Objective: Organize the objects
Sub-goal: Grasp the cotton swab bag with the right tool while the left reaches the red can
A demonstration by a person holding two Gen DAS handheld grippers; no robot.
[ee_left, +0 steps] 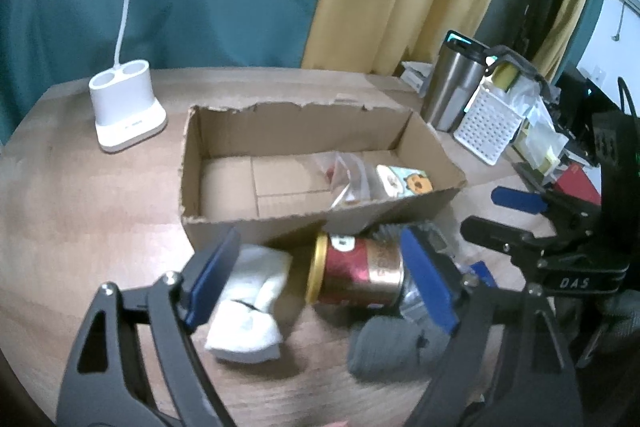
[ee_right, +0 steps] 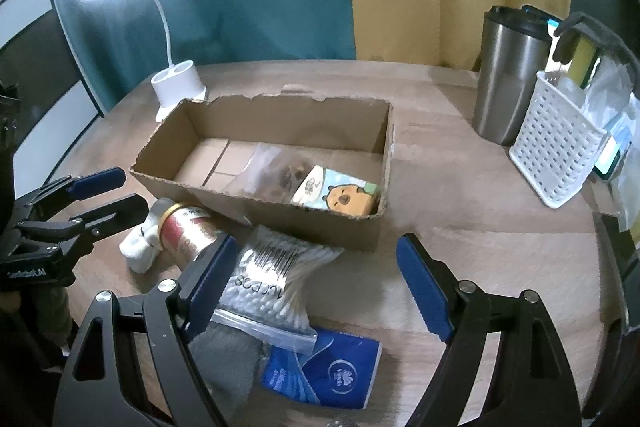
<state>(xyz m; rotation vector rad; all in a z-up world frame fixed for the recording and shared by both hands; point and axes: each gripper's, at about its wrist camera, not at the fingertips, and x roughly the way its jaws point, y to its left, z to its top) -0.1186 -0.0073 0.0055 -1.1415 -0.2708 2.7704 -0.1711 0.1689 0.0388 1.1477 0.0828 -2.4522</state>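
An open cardboard box (ee_left: 224,223) (ee_right: 312,223) stands mid-table and holds a clear bag (ee_right: 276,167) and a cartoon tissue pack (ee_left: 404,181) (ee_right: 340,195). In front of it lie a red-and-gold can (ee_left: 360,273) (ee_right: 188,231) on its side, a white sock (ee_left: 250,307) (ee_right: 140,247), a grey sock (ee_left: 392,347) (ee_right: 228,359), a bag of cotton swabs (ee_right: 276,287) and a blue tissue pack (ee_right: 324,375). My left gripper (ee_left: 316,279) is open, jaws either side of the can and above it. My right gripper (ee_right: 316,291) is open over the swab bag; it also shows in the left wrist view (ee_left: 496,215).
A white lamp base (ee_left: 124,107) (ee_right: 178,87) stands back left. A steel tumbler (ee_left: 452,87) (ee_right: 508,75) and a white perforated basket (ee_left: 488,123) (ee_right: 560,147) with bags stand at the right. Curtains hang behind the wooden table (ee_left: 80,207) (ee_right: 460,195).
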